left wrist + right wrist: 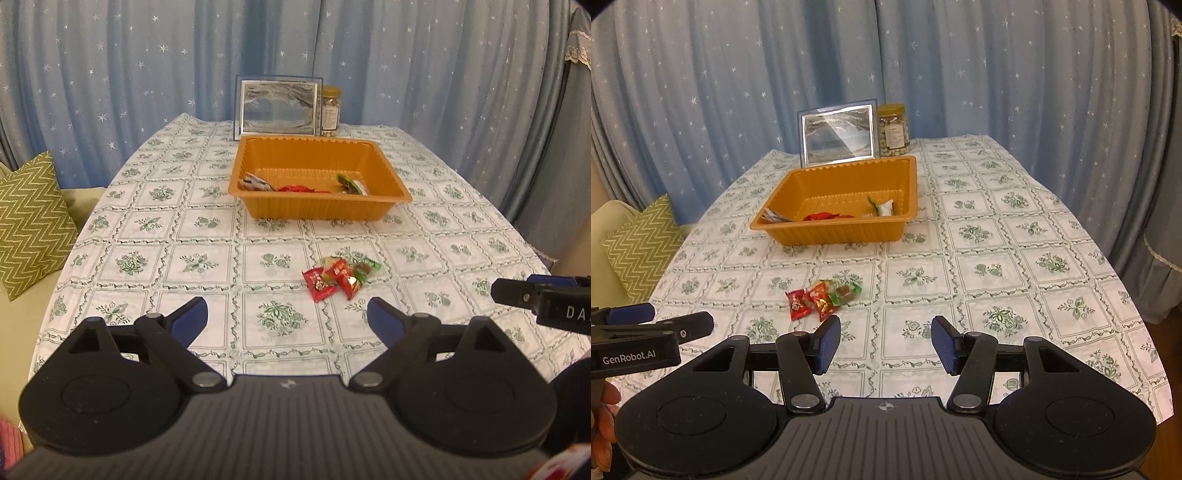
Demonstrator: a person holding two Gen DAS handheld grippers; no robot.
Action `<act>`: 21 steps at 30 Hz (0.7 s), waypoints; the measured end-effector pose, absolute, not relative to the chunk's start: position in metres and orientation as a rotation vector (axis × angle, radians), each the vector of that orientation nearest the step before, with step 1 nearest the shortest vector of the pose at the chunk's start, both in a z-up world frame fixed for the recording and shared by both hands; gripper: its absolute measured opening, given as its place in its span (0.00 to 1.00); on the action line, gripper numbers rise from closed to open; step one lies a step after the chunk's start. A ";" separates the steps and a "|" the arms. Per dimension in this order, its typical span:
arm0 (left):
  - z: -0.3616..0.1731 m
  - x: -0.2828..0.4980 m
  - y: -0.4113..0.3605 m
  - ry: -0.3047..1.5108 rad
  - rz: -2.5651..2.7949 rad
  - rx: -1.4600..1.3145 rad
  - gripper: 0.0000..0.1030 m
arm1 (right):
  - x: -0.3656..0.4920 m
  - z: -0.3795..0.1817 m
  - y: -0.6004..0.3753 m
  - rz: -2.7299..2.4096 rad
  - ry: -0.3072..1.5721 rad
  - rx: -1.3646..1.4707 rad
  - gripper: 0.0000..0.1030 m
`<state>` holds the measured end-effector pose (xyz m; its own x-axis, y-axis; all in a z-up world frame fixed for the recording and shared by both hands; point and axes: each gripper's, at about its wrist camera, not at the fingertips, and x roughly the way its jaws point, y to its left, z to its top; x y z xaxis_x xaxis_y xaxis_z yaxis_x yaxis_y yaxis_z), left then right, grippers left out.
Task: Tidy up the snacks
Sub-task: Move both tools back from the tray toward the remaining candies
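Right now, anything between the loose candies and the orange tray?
Nothing visible. Only bare tablecloth lies between the candies and the tray. Both grippers, left and right, are open and empty, short of the pile.

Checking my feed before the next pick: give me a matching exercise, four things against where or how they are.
1 orange tray
2 loose candy pile
3 nut jar
4 left gripper

a open, holding nothing
b far table edge, beside the picture frame
c mid-table, a few snacks inside
d on the tablecloth, nearer than the tray

Pairs: 1-c, 2-d, 3-b, 4-a
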<state>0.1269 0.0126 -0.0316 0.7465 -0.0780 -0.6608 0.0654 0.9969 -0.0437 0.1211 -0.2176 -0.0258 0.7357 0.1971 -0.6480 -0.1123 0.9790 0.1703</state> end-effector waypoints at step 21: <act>-0.082 0.185 0.011 0.768 -0.071 -0.037 0.75 | 0.174 -0.072 -0.208 0.181 0.778 0.114 0.53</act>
